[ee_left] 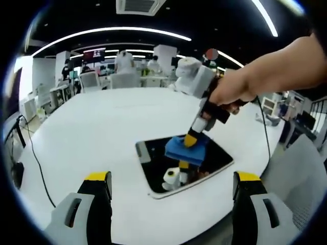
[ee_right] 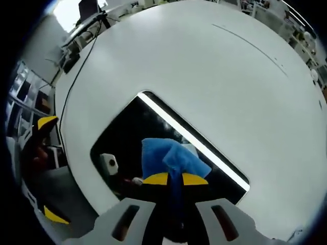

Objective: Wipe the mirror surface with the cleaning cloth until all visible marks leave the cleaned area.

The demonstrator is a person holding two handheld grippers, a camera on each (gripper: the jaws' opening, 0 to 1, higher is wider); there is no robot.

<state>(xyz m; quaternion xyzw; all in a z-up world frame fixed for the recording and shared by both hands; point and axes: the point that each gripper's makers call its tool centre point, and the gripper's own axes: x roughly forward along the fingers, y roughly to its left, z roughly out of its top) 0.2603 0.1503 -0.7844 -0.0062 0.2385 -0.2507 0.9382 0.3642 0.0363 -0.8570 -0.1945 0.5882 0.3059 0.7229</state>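
Bright, even light falls from long ceiling strip lights (ee_left: 117, 31), which the fisheye bends into arcs. The white counter (ee_left: 92, 132) is washed nearly featureless, with faint shadows. The mirror (ee_right: 127, 132) reads dark and reflects one strip as a sharp white bar. Edges curve strongly; the far room is soft and slightly blurred.
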